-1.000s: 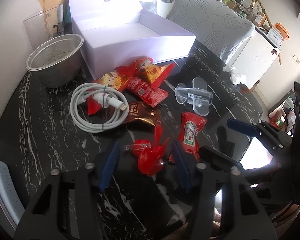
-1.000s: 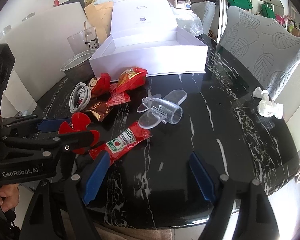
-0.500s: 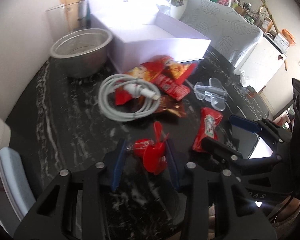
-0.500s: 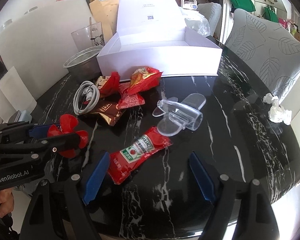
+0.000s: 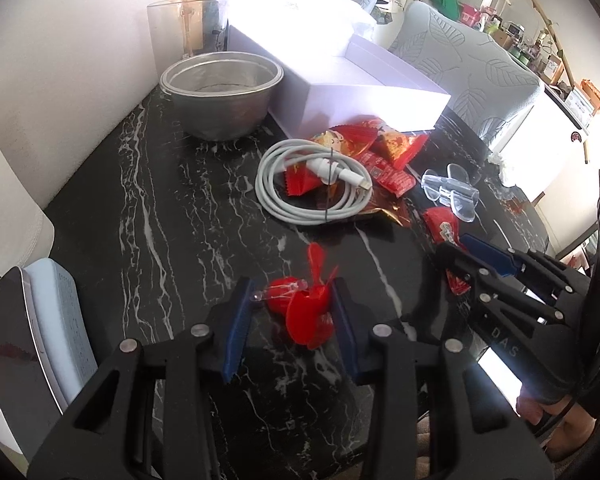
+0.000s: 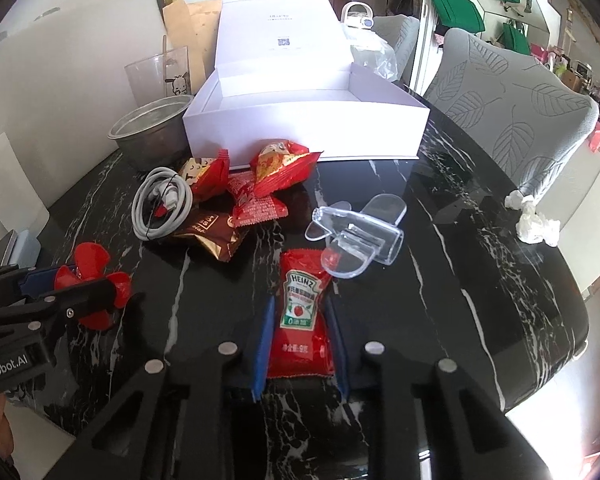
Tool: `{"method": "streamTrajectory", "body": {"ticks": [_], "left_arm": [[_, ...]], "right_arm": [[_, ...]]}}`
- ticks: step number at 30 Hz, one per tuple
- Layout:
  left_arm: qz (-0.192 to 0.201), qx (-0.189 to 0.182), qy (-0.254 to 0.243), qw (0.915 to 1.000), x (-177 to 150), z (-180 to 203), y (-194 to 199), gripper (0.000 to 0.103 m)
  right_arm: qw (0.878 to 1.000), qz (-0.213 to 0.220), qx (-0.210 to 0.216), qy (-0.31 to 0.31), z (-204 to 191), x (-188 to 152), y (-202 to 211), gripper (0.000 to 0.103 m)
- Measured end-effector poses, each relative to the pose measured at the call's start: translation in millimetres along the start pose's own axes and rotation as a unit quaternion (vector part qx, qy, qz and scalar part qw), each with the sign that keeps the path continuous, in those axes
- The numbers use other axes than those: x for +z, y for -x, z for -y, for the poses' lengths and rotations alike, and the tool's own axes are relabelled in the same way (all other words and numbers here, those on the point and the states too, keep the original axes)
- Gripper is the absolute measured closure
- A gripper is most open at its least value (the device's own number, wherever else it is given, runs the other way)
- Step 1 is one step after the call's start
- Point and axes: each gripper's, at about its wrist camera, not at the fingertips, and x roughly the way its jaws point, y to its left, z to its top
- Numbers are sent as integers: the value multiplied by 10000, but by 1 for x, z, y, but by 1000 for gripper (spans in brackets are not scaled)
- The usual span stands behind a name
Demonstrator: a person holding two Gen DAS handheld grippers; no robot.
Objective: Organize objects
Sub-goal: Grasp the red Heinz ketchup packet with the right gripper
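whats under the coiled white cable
The white cable lies partly on snack packets: a red packet shows through its loop, and a brown packet sticks out beneath its near edge. How far either extends under the coil is hidden.

From my right camera, the lower edge of the ketchup sachet point(image 6: 300, 320) slips behind my right gripper point(image 6: 300, 344). In my left view that sachet is mostly hidden by the same gripper, its print too small to read. My left gripper point(image 5: 290, 316) covers part of the red propeller toy point(image 5: 304, 308). The brown snack packet point(image 5: 364, 208) lies largely under the white cable coil point(image 5: 312, 184). The white box point(image 5: 360, 92) burns out in glare, so I cannot tell what is inside. The clutter on the far shelves point(image 5: 512, 32) is too small to name.
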Motion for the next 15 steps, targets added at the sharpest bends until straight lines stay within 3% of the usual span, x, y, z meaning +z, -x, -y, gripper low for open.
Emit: {"method": "streamTrajectory", "body": {"ticks": [7, 15], "left_arm": [[-15, 41, -2, 10000, -2, 2, 3, 65], [10, 90, 1, 10000, -6, 4, 10, 66]], "right_arm": [[9992, 73, 390, 61, 6, -8, 9, 79], [9982, 211, 556, 116, 5, -15, 21, 79]]}}
